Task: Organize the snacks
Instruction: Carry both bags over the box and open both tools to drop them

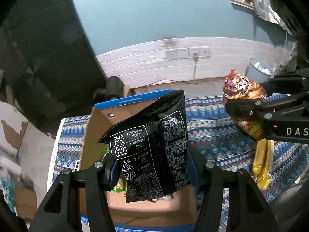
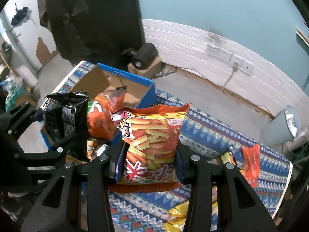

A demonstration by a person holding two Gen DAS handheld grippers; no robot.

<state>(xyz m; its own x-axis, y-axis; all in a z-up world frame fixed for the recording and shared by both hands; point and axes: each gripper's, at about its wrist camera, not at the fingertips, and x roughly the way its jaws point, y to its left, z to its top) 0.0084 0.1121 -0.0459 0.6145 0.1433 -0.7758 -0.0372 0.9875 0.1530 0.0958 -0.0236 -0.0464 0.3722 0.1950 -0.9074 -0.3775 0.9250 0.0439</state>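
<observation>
Snacks are being gathered into the cardboard box: a black bag is being gripped above it by the left hand-held gripper, an orange bag beside it by the right hand-held gripper; more packets are lying beyond the box on the surface.

A glossy black snack bag bears white print and icons; a crinkled orange-red chip bag shows yellow fries. The woven tablecloth runs blue, white and red diamonds beside a brown, blue-edged cardboard box under a teal wall.
</observation>
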